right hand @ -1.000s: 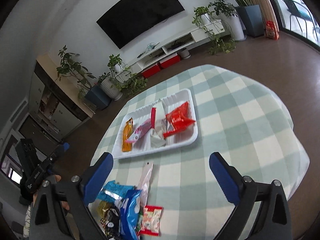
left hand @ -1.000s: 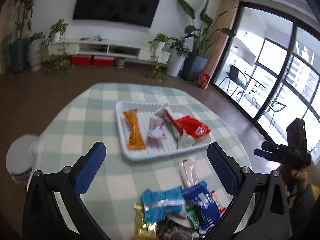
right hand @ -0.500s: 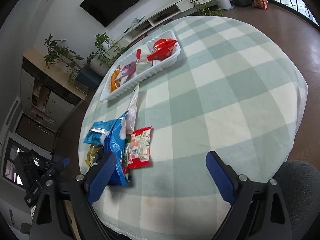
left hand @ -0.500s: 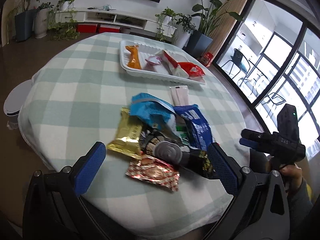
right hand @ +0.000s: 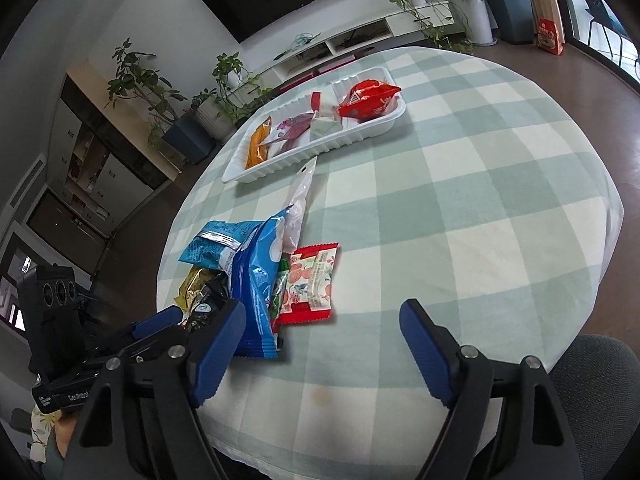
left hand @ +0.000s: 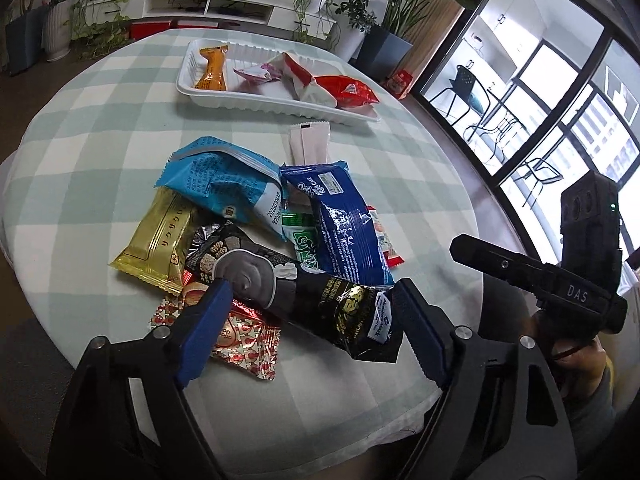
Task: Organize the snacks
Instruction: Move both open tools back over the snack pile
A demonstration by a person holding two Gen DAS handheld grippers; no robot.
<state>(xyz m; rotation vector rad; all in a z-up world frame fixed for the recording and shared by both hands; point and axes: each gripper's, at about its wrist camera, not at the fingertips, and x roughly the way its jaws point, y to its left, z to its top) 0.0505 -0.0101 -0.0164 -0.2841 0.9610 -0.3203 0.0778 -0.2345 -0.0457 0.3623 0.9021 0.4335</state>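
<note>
**Snacks piled at the near edge, both grippers closing around them**

Snacks lie in a loose heap [left hand: 276, 236] on the near part of a round table under a green-and-white checked cloth [left hand: 100, 152]. In the left wrist view we see a gold packet [left hand: 156, 240] on the left of the heap, a light blue bag [left hand: 224, 180] above it, a dark blue bag [left hand: 344, 228] on the right, a green wrapper [left hand: 306, 240] tucked between the two blue bags, and a long black packet [left hand: 316, 296] lying across the front. A red-and-silver foil packet [left hand: 240, 340] sits under the black one, nearest the table edge. A pale, slim sachet [left hand: 310, 142] lies between the heap and a white tray [left hand: 200, 94].

The tray stands farther back on the cloth and holds an orange packet [left hand: 212, 70], a pink one [left hand: 256, 74], a red-and-white one [left hand: 306, 80] and a red bag [left hand: 346, 90].

Our left gripper [left hand: 310, 308] points down over the front of the heap. Its jaws are fairly wide and are closing, with the black packet between the blue pads; we cannot tell whether the pads touch it yet.

Our right gripper [right hand: 322, 326] hangs at the right side of the heap, its jaws also fairly wide and closing. Its left pad is just beside the dark blue bag, and a red-edged packet with a fruit print [right hand: 310, 280] lies just ahead of the gap; only bare cloth lies between the pads.
</note>
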